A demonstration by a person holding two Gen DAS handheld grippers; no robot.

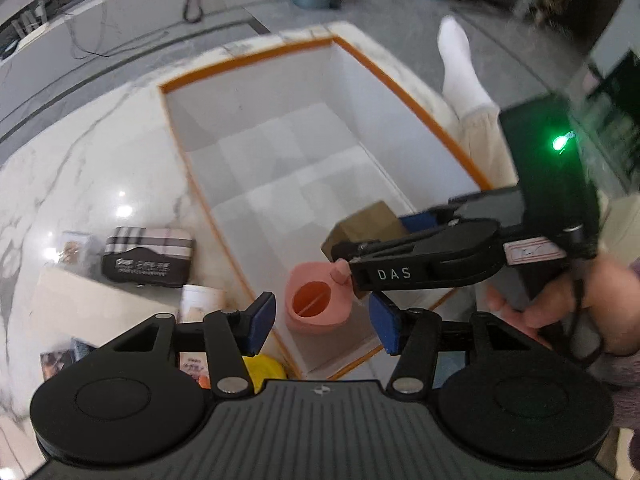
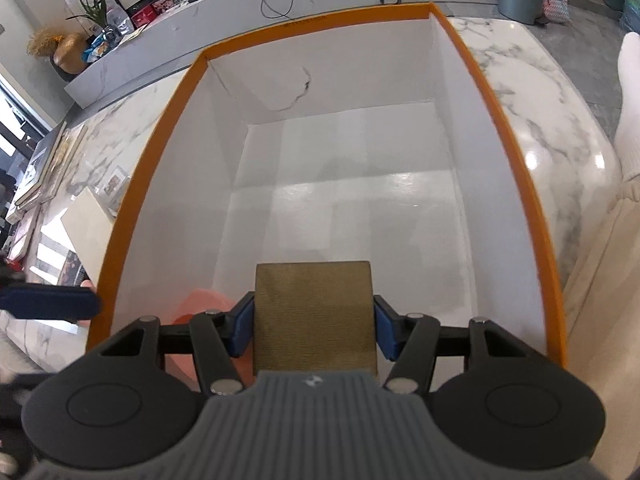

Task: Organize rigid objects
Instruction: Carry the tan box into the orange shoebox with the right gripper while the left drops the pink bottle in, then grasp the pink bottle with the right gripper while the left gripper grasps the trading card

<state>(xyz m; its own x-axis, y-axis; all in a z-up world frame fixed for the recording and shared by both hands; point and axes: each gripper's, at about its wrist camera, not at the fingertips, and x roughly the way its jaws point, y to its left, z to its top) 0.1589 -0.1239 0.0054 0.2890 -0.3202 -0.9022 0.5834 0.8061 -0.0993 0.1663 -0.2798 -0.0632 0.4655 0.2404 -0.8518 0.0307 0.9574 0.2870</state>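
Olive-brown block (image 2: 316, 316) is clamped in right gripper (image 2: 314, 330) at 6 o'clock inside orange-rimmed box (image 2: 516, 160). Lower flat beside pink cup (image 1: 316, 300), then release. Left gripper (image 1: 320, 322) open, empty.

Olive box (image 2: 316, 312): near end hidden under right gripper body. Pink cup (image 2: 204, 300): blurred, mostly hidden behind fingers. Yellow object (image 1: 264, 366): largely covered by left gripper, identity unclear.

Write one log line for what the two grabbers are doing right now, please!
right gripper: shut on olive-brown box, over orange-rimmed bin | left gripper: open, empty | pink cup: inside bin, near corner
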